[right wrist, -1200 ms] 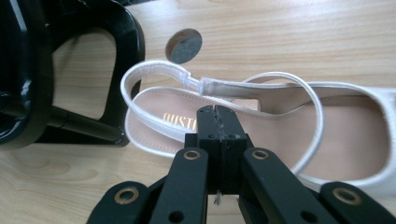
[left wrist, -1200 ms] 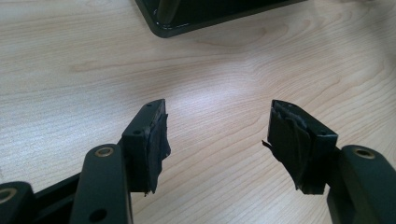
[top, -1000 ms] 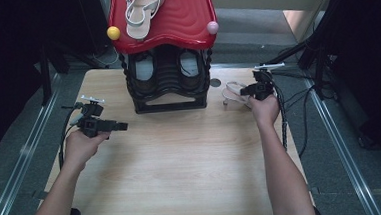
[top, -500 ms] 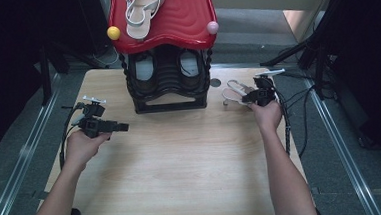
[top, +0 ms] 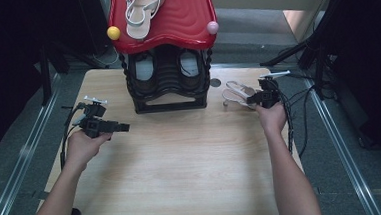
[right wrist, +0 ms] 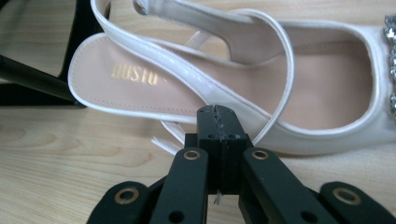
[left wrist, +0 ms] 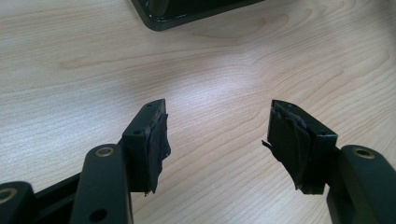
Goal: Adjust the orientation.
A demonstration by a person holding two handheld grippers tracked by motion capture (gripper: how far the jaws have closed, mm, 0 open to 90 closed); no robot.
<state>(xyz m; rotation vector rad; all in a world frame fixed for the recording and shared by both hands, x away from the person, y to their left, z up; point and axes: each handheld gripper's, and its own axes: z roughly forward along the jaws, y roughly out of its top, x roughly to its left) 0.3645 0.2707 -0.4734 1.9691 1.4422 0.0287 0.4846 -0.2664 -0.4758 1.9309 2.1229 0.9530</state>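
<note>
A white slingback sandal [top: 235, 93] lies on the wooden table [top: 182, 163] to the right of a black shoe rack [top: 168, 101]. My right gripper [top: 251, 99] is at the sandal's near side. In the right gripper view its jaws are shut [right wrist: 217, 114] on a thin white strap of the sandal [right wrist: 280, 79], whose pink insole and jewelled toe face up. My left gripper [top: 124, 127] hovers over the table's left part, pointing right, open [left wrist: 217, 135] with bare wood between its fingers.
The rack carries a red wavy top [top: 183, 18] with another pale sandal [top: 145, 10] on it, plus a yellow ball [top: 114, 33] and a pink ball [top: 212, 27]. Two shoes [top: 145, 70] sit inside. A small grey disc [top: 215, 82] lies behind the sandal. Cables [top: 294, 116] trail off the right edge.
The right hand and gripper have slid a little toward the near side and settled at the sandal's edge. The left gripper has stayed in place.
</note>
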